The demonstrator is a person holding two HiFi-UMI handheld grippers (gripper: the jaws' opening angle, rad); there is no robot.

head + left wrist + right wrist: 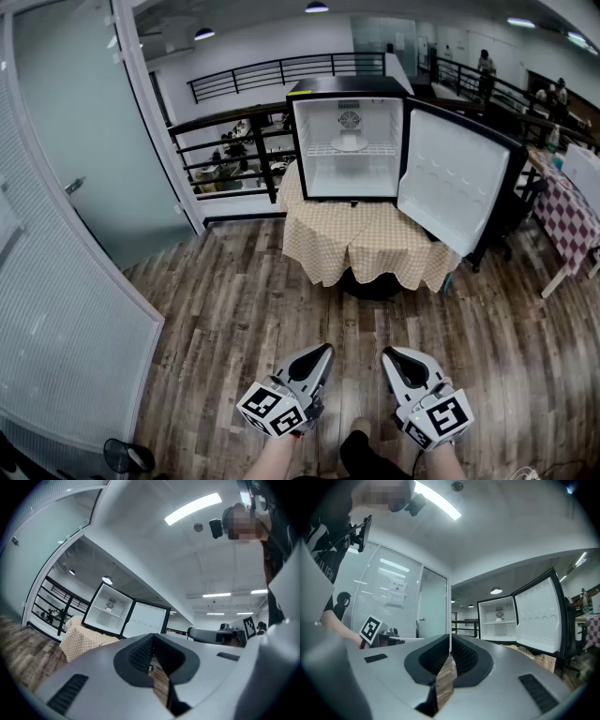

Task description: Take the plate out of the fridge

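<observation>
Open wood floor point(234, 300) runs ahead of me, edged by a glass wall point(84, 141) at ten o'clock and the fridge door point(455, 178) swung wide at one o'clock. The plate point(349, 143) sits on the fridge point(347, 183) shelf at twelve o'clock, well apart from both grippers. My left gripper point(323, 352) and right gripper point(388, 356) point roughly level, side by side, jaws together and empty.

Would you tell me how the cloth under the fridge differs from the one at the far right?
The centre cloth is beige with a fine check; the right-hand cloth is red and white with bolder squares. The centre cloth bears the open fridge; the right-hand cloth runs out of frame. Both are checked and draped over their tables.
</observation>
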